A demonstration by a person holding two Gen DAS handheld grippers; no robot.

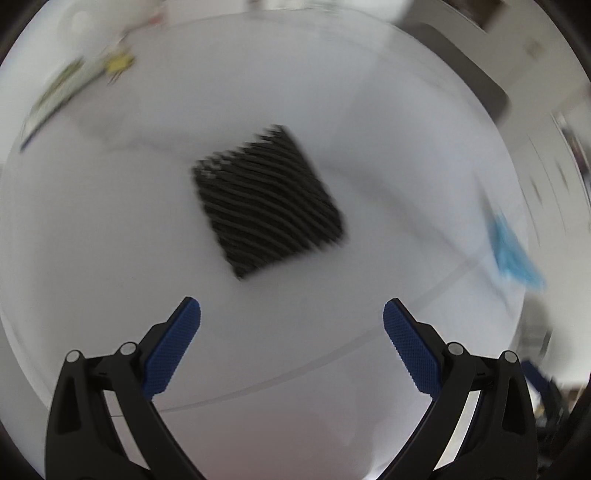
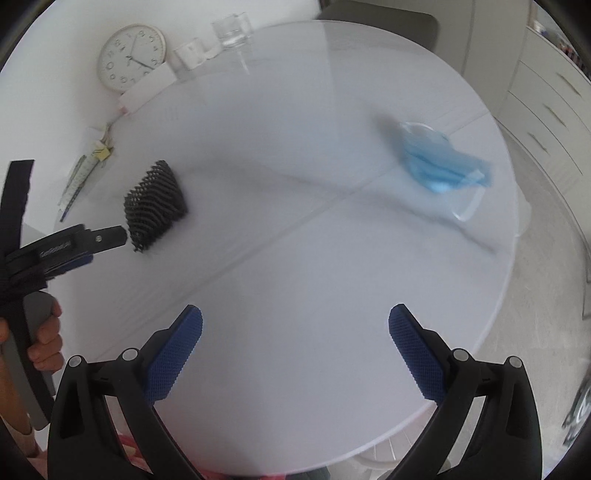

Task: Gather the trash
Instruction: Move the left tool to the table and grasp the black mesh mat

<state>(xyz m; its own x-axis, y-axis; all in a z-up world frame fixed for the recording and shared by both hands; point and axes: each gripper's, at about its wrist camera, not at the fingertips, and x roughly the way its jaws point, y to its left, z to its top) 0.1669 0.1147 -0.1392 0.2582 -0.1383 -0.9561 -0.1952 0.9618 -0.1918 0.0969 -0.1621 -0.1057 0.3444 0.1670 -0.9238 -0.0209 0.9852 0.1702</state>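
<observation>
1. Left gripper [image 1: 291, 314] is spread wide, blue ribbed pads [image 1: 173, 347] far apart, nothing between them. It's hanging over the white round table [image 1: 92, 240], pointed at the black ridged mesh piece [image 1: 267, 201], which sits on the table a bit ahead of the fingertips, not touching them. This view is pretty smeared, so don't ask me for fine detail.

2. Right gripper [image 2: 295, 317] is the same deal: wide open, blue pads [image 2: 415, 354] apart, holding nothing, over the near part of the table [image 2: 295, 258].

3. From the right wrist view you can see the left gripper [image 2: 110, 236] from the side, its black tip just beside the near edge of the black ridged mesh piece [image 2: 155, 206]. Can't tell if it's actually touching. A hand [image 2: 44, 343] wraps the grey handle below it.

4. The crumpled blue face mask [image 2: 443, 166] lies on the far right part of the table, well apart from the mesh piece and from both grippers. In the left view it's a blue blur [image 1: 513, 254] at the right edge.

5. Farther out, at the back left: a round white wall clock [image 2: 131, 57] leaning there, a clear glass [image 2: 232, 29] and a small clear cup [image 2: 188, 55] near it.

6. Along the left edge, some papers with a yellow sticky note [image 2: 101, 151] on top.
</observation>
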